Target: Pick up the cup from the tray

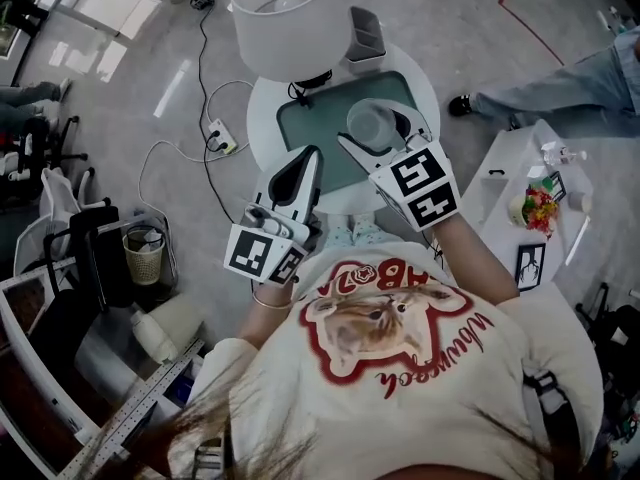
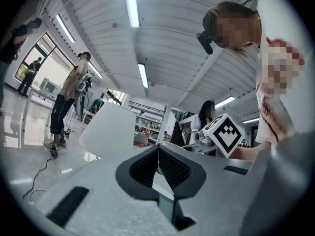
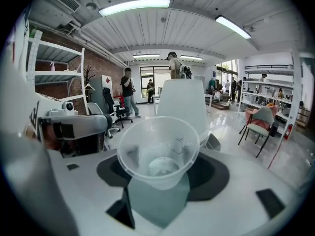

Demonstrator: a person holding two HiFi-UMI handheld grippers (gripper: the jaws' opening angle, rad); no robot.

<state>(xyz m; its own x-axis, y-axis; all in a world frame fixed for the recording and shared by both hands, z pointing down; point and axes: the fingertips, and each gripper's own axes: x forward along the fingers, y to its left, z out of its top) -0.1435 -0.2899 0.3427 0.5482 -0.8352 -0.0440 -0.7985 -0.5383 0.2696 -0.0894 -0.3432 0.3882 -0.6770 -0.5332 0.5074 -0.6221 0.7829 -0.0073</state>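
Holding clear cup (image 1: 371,121) over tray (image 1: 318,130), right gripper (image 1: 380,134) in head view; left gripper (image 1: 308,164) sits beside tray. Left gripper view: jaws together, nothing between. Right gripper view: jaws clamp cup's sides, mouth facing camera.

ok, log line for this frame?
right gripper: shut on clear plastic cup | left gripper: shut, empty | cup over green tray | lift-off: cannot tell
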